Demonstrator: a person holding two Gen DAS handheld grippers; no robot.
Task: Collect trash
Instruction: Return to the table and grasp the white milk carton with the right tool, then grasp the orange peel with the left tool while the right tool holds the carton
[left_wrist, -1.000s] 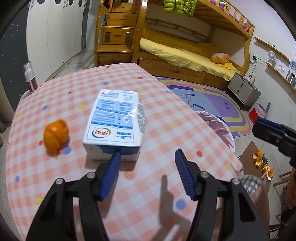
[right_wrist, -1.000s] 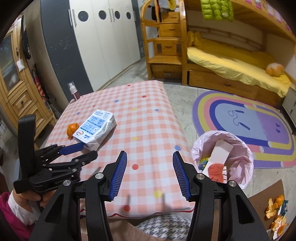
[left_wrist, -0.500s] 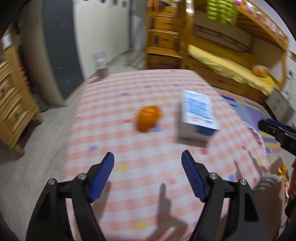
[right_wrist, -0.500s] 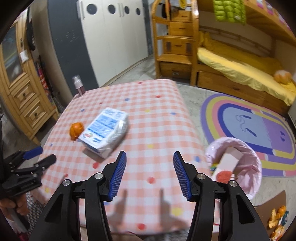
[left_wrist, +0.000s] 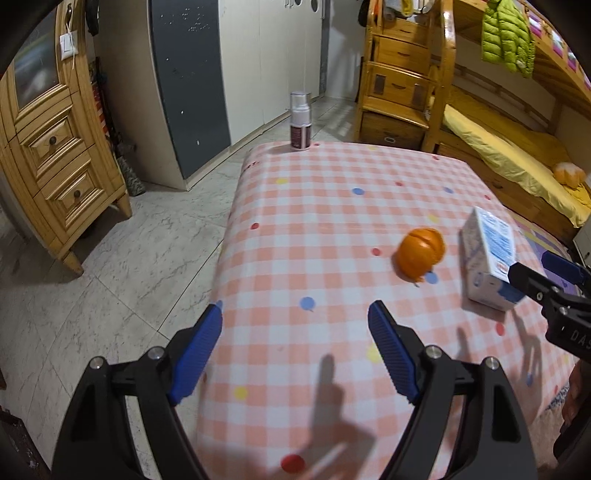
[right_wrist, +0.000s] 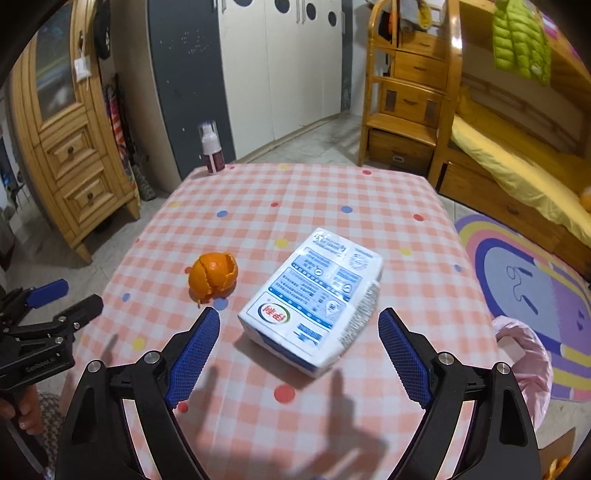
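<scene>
Both grippers hang over the checked tabletop (right_wrist: 332, 192) with nothing between their fingers. The right gripper (right_wrist: 299, 354) is spread wide, low over the near edge, and the white-and-blue milk carton pack (right_wrist: 314, 299) lies flat just ahead of its fingers, towards the middle of the tabletop. Just left of the pack sits an orange peel (right_wrist: 214, 277), curled like a hollow ball. The left gripper (left_wrist: 295, 354) is spread wide too, poised over the near left corner, with the peel and the pack off to its right. A small spray bottle (right_wrist: 211, 149) stands at the far left corner. A pink-lined trash bin (right_wrist: 524, 350) stands on the floor beside the right edge.
</scene>
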